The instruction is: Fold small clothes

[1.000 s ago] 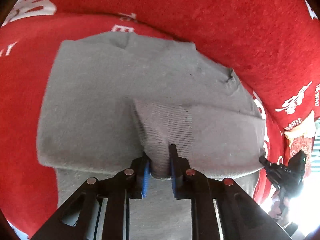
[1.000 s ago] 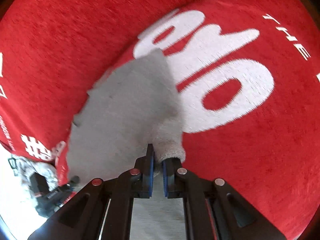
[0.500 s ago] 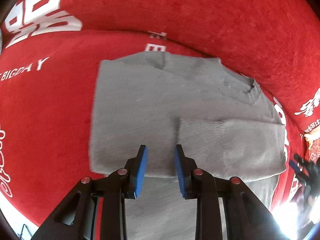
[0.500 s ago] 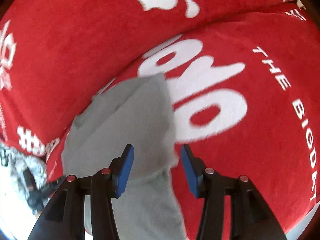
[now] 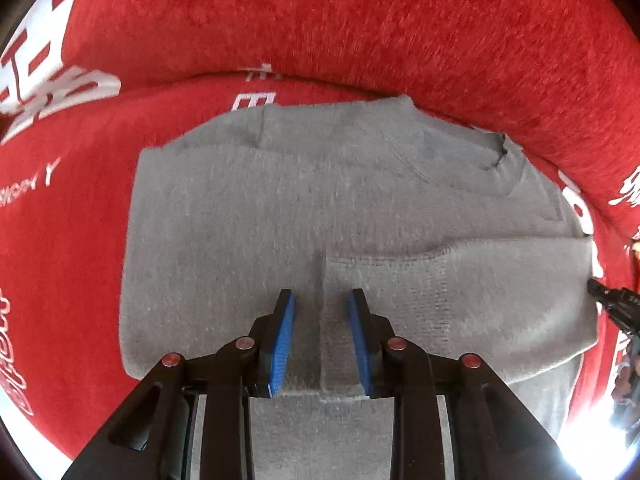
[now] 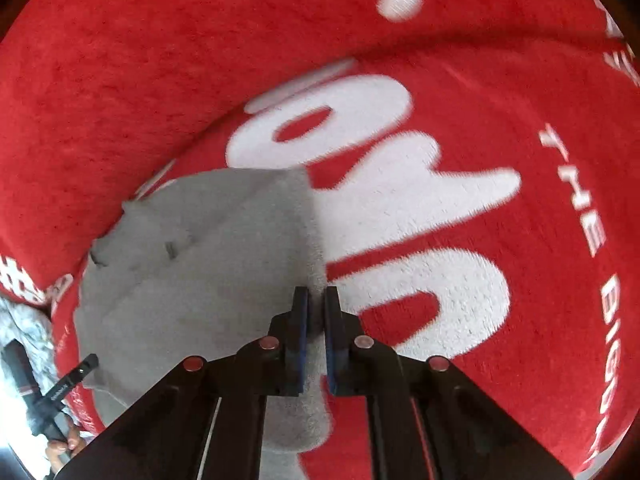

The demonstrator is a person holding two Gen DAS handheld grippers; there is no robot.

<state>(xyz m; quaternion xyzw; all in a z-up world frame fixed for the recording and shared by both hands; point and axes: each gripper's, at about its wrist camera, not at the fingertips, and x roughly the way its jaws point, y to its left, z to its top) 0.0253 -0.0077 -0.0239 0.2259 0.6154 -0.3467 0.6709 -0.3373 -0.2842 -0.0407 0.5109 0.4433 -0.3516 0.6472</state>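
Here the left gripper (image 5: 322, 312) hovers with fingers parted, holding nothing, over the grey sweater (image 5: 280, 208), straddling the folded sleeve's cuff edge. The right gripper (image 6: 316, 312) has just snapped closed, fingers pinching the sweater's edge at 3 o'clock. Farther out, the sweater lies flat on a red blanket (image 6: 460, 100) with white lettering, its collar toward 1 o'clock in the left view.

Your left gripper (image 5: 321, 334) is matte black — two angular linkage arms, each carrying a bright blue ribbed pad (image 5: 283, 344) and small red-capped pivot pins (image 5: 245, 343). Your right gripper (image 6: 315, 334) is built alike, its blue pads edge-on between black fingers (image 6: 299, 332) — pale strips run behind the linkages.
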